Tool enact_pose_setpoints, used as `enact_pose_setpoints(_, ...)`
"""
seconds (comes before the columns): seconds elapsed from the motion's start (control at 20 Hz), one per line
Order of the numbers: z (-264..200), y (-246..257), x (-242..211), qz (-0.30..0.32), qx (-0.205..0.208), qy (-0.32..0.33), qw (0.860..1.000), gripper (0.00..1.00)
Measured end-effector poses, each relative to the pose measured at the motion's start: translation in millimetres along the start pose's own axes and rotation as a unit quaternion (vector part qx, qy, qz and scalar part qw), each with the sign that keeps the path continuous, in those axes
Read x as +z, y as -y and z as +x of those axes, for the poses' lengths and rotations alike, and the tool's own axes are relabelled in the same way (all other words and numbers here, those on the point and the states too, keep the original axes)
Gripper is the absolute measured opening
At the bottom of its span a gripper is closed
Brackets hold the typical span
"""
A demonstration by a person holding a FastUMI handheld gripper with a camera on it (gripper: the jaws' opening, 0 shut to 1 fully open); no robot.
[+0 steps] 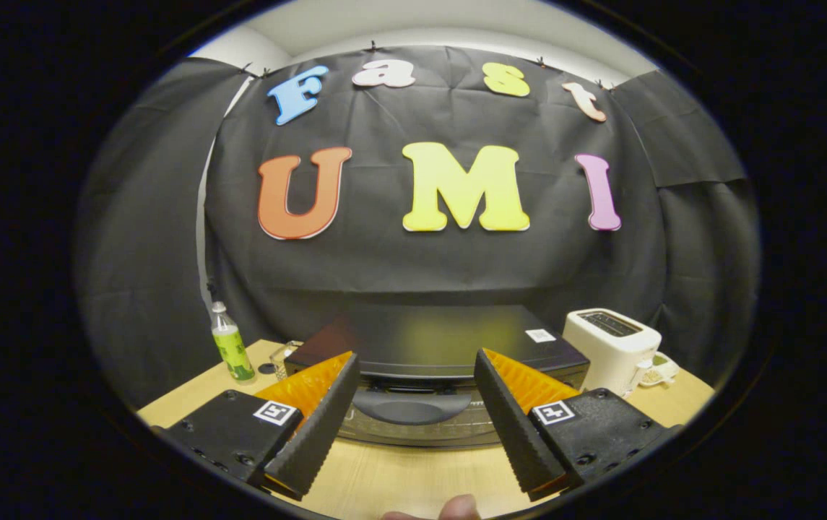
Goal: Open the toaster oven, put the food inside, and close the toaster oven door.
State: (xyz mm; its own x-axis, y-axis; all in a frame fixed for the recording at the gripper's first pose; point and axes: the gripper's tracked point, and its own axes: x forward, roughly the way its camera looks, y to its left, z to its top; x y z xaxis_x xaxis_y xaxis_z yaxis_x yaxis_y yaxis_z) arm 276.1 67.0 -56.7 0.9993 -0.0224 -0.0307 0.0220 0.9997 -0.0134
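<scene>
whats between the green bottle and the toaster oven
In the gripper view, a small clear container stands on the table between the green bottle and the toaster oven. The open gripper holds nothing.

So the gripper is sitting low in the frame, centered, pointing straight ahead and pretty level. Both fingers come up from the bottom corners and angle in toward each other a bit, left finger at lower left, right finger at lower right. There's a wide gap between them and nothing is pinched in it, so the jaws are spread apart. Each finger sits on a boxy mount with a small square marker on top. Right at the bottom center edge a fingertip of the person's hand pokes in.
</scene>
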Motion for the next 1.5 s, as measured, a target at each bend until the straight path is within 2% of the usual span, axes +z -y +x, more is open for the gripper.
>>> enact_pose_setpoints(0.45,36,1,-22,-0.024,-0.019,-0.010,0.999,1.00)
enact_pose_setpoints(0.6,37,10,-27,-0.039,-0.040,-0.013,0.998,1.00)
enact_pose_setpoints(0.7,39,10,-30,-0.010,-0.031,-0.026,0.999,1.00)
enact_pose_setpoints(1.05,27,9,-37,-0.013,-0.012,-0.040,0.999,1.00)
enact_pose_setpoints(1.3,-1,7,-49,-0.031,-0.010,-0.048,0.998,1.00)
enact_pose_setpoints(1.5,-28,7,-71,-0.046,-0.004,-0.082,0.996,1.00)
